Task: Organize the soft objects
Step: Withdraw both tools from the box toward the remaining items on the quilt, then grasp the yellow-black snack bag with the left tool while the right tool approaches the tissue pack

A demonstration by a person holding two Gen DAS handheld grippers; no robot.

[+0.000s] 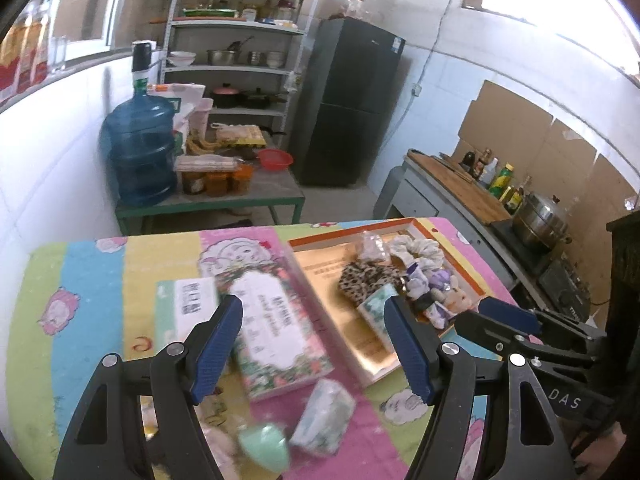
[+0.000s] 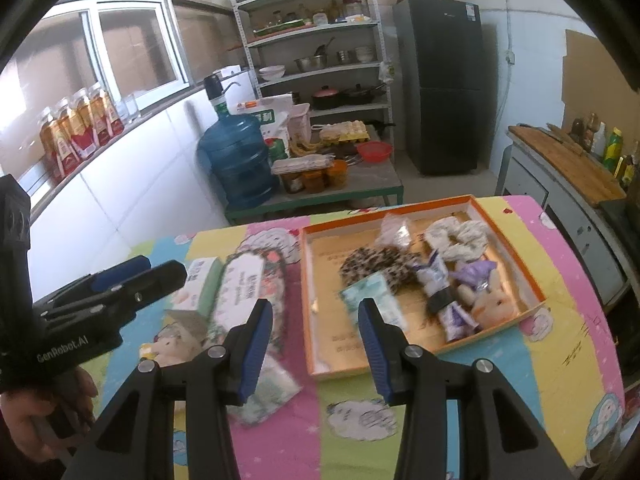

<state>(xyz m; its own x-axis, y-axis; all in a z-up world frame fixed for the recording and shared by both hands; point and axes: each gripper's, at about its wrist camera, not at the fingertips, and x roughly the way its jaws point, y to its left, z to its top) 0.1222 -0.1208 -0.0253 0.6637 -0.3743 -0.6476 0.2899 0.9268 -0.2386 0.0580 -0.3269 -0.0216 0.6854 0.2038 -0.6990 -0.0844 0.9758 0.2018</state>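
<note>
An orange-rimmed box (image 2: pixel 536 292) (image 1: pixel 416 224) sits on the colourful cloth and holds a leopard scrunchie (image 2: pixel 372 266) (image 1: pixel 366 280), a white scrunchie (image 2: pixel 460 240) (image 1: pixel 420 250), purple soft items (image 2: pixel 474 276), a plush toy (image 2: pixel 492 304) and a tissue pack (image 2: pixel 372 296). Left of it lie a floral packet (image 1: pixel 272 332) (image 2: pixel 244 292), a small tissue pack (image 1: pixel 324 416) (image 2: pixel 268 392), a mint object (image 1: pixel 266 446) and a plush toy (image 2: pixel 180 340). My left gripper (image 1: pixel 316 344) is open and empty above the floral packet. My right gripper (image 2: pixel 316 344) is open and empty over the box's near left edge.
A green-and-white box (image 1: pixel 188 304) lies at the left of the cloth. Beyond the table stand a low table with a blue water jug (image 2: pixel 238 160) and jars, a shelf rack (image 2: pixel 316 48), a dark fridge (image 2: pixel 444 84) and a counter with bottles (image 2: pixel 568 168).
</note>
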